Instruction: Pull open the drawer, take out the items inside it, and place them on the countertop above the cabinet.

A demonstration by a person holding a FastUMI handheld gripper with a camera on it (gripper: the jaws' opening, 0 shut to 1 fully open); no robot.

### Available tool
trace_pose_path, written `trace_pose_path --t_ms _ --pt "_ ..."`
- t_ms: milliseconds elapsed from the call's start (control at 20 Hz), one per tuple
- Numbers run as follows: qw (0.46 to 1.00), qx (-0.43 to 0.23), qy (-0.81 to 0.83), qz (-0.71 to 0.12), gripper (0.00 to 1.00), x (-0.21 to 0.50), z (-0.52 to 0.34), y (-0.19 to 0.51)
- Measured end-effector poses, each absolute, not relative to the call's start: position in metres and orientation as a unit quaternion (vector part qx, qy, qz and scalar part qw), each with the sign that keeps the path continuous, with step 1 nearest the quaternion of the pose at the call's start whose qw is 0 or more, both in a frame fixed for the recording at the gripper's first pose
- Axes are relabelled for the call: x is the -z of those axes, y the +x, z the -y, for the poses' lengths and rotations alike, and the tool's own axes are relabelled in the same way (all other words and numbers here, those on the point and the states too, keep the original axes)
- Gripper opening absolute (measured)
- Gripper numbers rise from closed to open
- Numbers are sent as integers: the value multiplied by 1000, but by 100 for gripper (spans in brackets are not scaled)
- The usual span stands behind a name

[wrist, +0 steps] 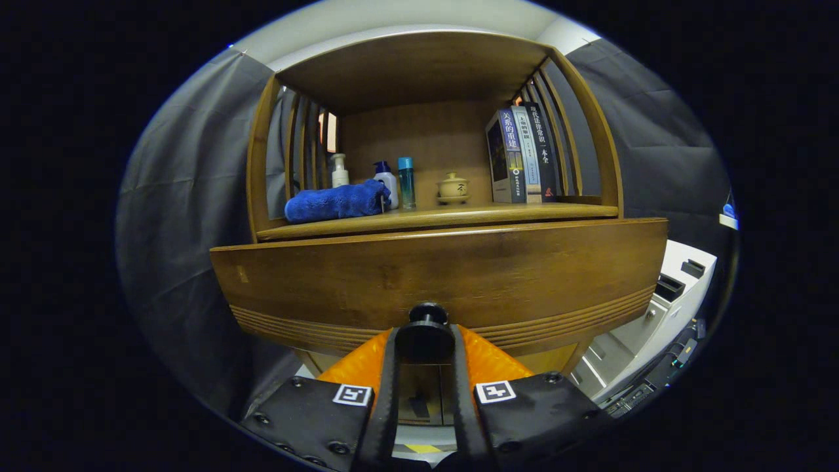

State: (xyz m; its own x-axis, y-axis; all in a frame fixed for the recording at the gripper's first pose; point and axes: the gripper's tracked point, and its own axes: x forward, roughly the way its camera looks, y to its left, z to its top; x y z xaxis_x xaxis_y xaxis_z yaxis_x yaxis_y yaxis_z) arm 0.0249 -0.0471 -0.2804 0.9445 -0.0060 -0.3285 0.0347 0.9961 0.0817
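Gripper view looks straight at a wooden cabinet (590,164) of warm brown bamboo-like wood, with a curved top, slatted sides and an open shelf. Below the shelf sits the drawer (367,282), the largest thing near the fingers: its front is a broad, bowed panel of the same brown wood, smooth over most of its face, with a band of fine horizontal grooves running along the lower edge. A round dark knob (426,334) juts from the middle of that lower edge. The countertop (550,210) is the shelf board just above the drawer front, and it carries several things. At its right end stand three books (521,157), upright and leaning a little against the slats. At its left end lies a rolled blue towel (335,202), and just behind it stand a white pump bottle (339,172), a second white bottle with a dark blue cap (385,180) and a slim teal bottle (406,182). Between the bottles and the books rests a small pale lidded teacup (453,188) on a saucer. The gripper (425,344) is drawn in around the knob, its two fingers (387,393) pressing on either side of it.
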Motion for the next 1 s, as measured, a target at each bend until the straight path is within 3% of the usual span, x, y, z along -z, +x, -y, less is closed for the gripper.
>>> trace_pose_path --t_ms 450,1000 --pt "981 -13 28 -191 44 280 41 -27" --pt "977 -19 44 -206 44 276 35 -43"
